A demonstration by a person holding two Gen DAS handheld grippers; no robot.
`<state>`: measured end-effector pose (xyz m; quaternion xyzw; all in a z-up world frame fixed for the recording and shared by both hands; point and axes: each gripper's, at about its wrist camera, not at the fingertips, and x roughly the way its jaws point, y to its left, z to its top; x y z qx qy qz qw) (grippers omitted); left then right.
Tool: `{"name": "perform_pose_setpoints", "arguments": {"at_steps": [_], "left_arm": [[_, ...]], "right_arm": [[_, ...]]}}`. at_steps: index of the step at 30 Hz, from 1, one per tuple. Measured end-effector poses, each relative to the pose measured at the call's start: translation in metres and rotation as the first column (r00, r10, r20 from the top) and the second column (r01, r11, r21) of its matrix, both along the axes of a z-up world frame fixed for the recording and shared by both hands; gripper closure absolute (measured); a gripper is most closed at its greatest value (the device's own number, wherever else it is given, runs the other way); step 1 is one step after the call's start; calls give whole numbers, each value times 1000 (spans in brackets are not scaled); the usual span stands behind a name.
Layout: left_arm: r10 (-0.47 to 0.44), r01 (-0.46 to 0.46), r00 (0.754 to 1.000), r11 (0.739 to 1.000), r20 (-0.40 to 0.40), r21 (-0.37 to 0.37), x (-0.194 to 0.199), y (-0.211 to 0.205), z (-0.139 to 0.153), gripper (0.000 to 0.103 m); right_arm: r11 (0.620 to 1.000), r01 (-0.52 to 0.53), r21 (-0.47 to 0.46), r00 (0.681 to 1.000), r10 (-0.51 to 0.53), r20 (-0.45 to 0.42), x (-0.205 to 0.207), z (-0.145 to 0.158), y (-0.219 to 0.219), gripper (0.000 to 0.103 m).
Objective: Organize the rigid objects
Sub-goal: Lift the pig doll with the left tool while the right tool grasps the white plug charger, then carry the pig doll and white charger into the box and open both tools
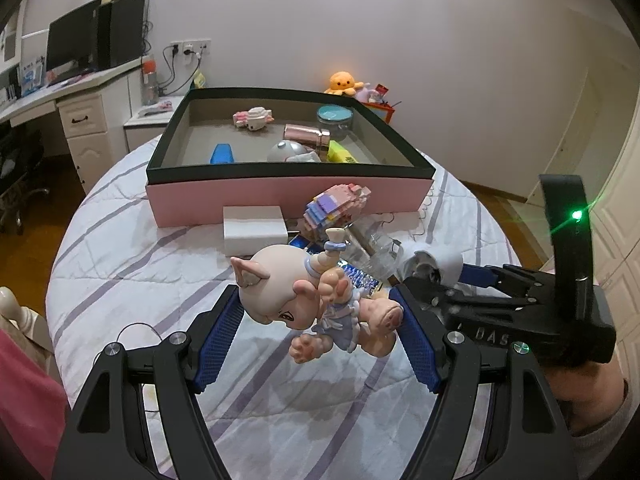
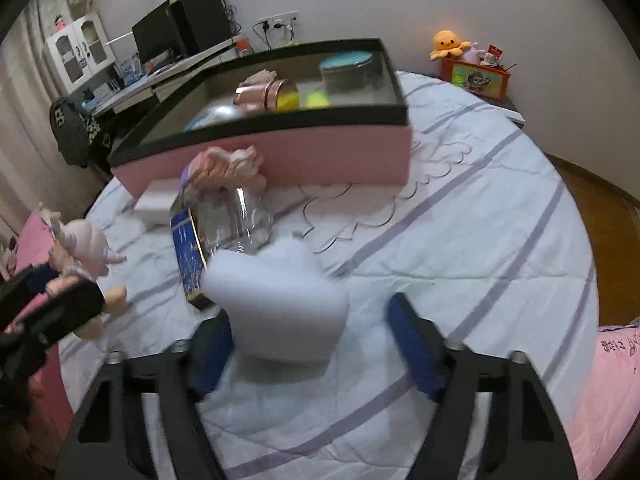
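Observation:
My left gripper [image 1: 320, 312] is shut on a pig figurine [image 1: 316, 300] in a lilac dress, held above the striped quilt. The right gripper [image 2: 308, 340] stands open around a white foam-like block [image 2: 280, 300]; the left pad touches it and a gap shows at the right pad [image 2: 412, 336]. In the left wrist view that gripper [image 1: 424, 268] sits to the right with the white block [image 1: 444, 262] at its tips. Beyond lies a pink box with a black rim [image 1: 288, 200] holding several toys and containers.
In front of the box lie a white carton [image 1: 254, 228], a pastel block-built toy [image 1: 336, 208], a clear plastic jar [image 2: 236, 220] and a blue patterned box [image 2: 188, 256]. An orange octopus plush [image 1: 344, 82] sits behind. A desk stands at the left, wooden floor at the right.

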<state>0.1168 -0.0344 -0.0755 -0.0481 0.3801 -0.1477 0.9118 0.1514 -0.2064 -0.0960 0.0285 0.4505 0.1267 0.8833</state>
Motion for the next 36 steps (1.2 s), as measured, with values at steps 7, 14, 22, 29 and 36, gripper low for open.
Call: {"name": "perform_pose_setpoints", "arguments": {"at_steps": [7, 14, 22, 29, 36], "left_arm": [[3, -3, 1000, 1000, 4, -1, 0, 1, 0, 27], [3, -3, 1000, 1000, 30, -1, 4, 3, 10, 27], [21, -22, 994, 1000, 103, 11, 29, 12, 37, 27], [55, -58, 984, 998, 167, 14, 67, 24, 61, 27], [71, -74, 979, 997, 193, 9, 103, 30, 74, 27]], "right_arm": [[1000, 1, 15, 1000, -2, 24, -7, 9, -2, 60], [1000, 9, 19, 996, -11, 84, -6, 35, -5, 60], [1000, -4, 19, 985, 1, 172, 9, 73, -4, 60], [1000, -26, 7, 968, 24, 250, 38, 104, 7, 60], [1000, -26, 10, 964, 23, 263, 74, 111, 15, 60]]}}
